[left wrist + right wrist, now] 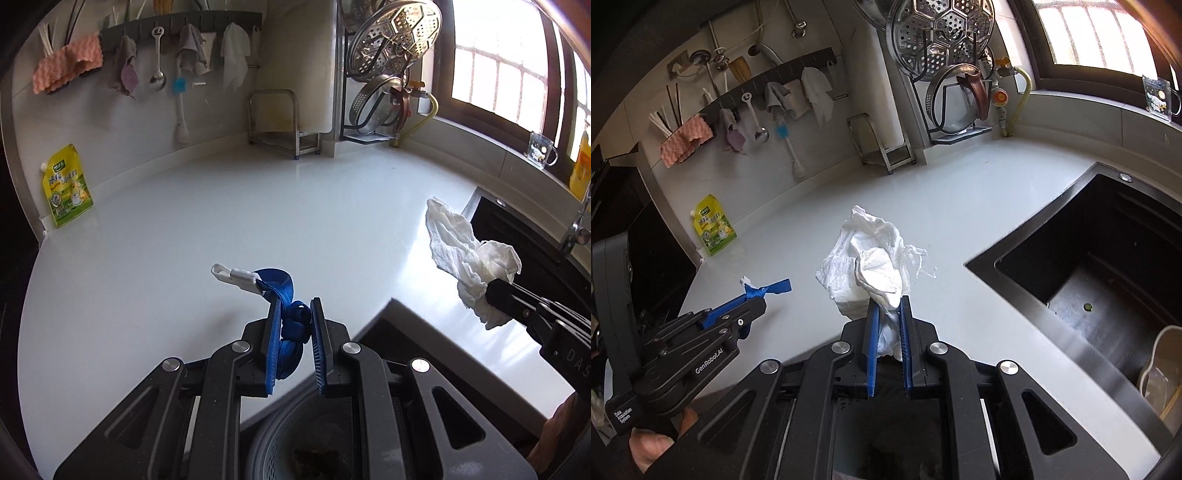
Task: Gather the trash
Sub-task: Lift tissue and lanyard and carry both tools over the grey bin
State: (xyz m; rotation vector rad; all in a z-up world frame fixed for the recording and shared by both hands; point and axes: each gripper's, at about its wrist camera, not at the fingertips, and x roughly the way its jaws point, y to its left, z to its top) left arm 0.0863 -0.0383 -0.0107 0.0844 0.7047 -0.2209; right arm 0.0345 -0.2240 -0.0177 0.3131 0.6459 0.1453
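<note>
I've got my left hand-held gripper (293, 321) clamped on the blue woven strap with white plastic clip (280, 291) and my right hand-held gripper (888, 317) pinching the crumpled white paper tissue (871, 258), both lifted clear of the white tabletop (221, 221), tissue at the strap's three o'clock, probably so both go to the grey perforated bin (273, 443) below in one trip.

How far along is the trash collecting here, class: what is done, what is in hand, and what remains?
Done: both pieces are picked up, and the white countertop shows no other loose scraps. In hand: the left hand-held gripper is shut on a blue strap with a white clip; the right hand-held gripper is shut on crumpled tissue. Left: dropping both, likely into the bin partly visible below the left hand-held gripper.
</note>
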